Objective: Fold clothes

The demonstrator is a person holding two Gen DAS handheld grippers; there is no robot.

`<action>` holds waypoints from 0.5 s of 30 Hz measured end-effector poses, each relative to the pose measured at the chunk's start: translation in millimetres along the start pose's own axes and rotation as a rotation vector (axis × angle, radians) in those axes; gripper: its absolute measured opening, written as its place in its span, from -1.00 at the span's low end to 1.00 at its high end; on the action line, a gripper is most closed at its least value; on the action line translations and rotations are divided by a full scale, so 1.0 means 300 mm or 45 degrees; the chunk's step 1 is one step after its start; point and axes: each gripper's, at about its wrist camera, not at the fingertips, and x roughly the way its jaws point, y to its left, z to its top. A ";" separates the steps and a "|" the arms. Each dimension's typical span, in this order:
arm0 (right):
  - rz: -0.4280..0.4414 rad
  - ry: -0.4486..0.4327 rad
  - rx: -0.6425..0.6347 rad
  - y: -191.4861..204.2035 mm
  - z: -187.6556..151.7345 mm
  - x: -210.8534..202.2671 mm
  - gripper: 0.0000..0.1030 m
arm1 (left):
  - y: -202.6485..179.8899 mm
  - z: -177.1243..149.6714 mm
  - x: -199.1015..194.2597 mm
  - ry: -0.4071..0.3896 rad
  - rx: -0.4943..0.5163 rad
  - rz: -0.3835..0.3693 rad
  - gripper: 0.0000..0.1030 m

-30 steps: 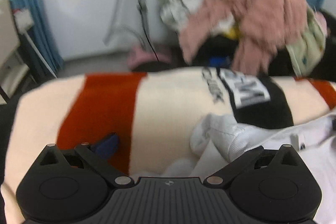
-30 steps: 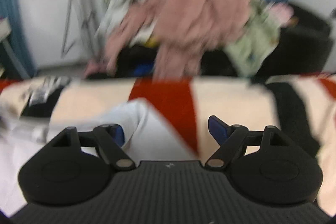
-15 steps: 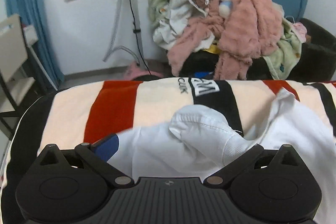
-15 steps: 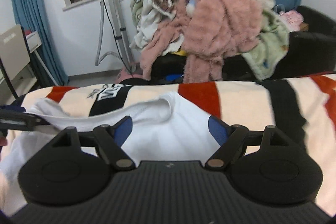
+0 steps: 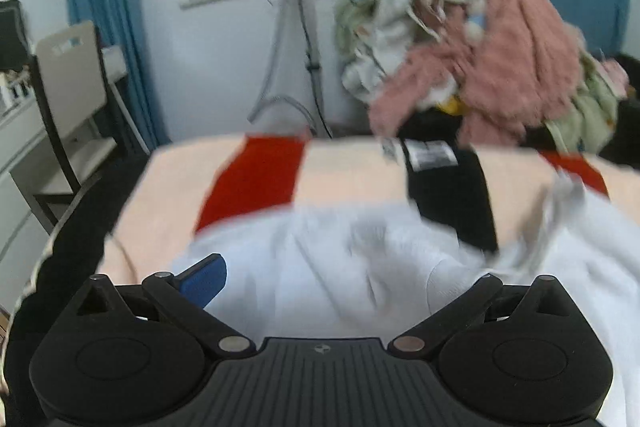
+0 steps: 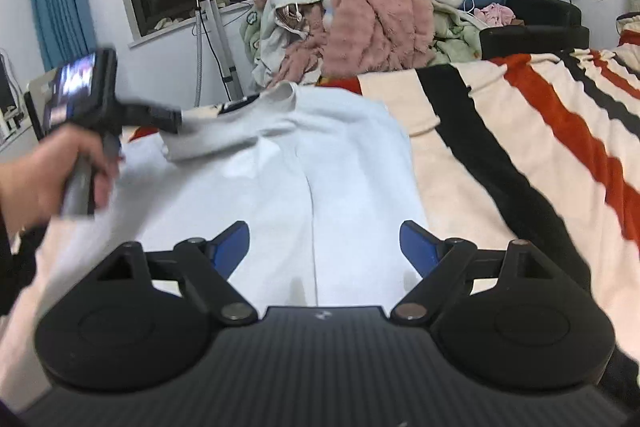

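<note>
A white garment lies spread on the striped blanket on the bed. My right gripper is open and empty, low over the garment's near edge. In the right wrist view my left gripper is held in a hand at the left, with a fold of the white cloth at its tip. In the left wrist view the white garment bunches over the left gripper. One blue pad shows, the other is hidden under cloth. The view is blurred.
A big heap of pink, grey and green clothes sits on a dark sofa beyond the bed. A tripod stands by the window wall. A chair and desk are at the left.
Both grippers pulled back and up from the bed. The white garment spread out flatter. The left gripper swung left with cloth at its tip. The left view turned blurred.
</note>
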 end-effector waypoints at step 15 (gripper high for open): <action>0.087 0.066 -0.009 -0.018 -0.106 0.301 0.61 | -0.284 0.239 0.475 0.345 0.536 0.248 0.91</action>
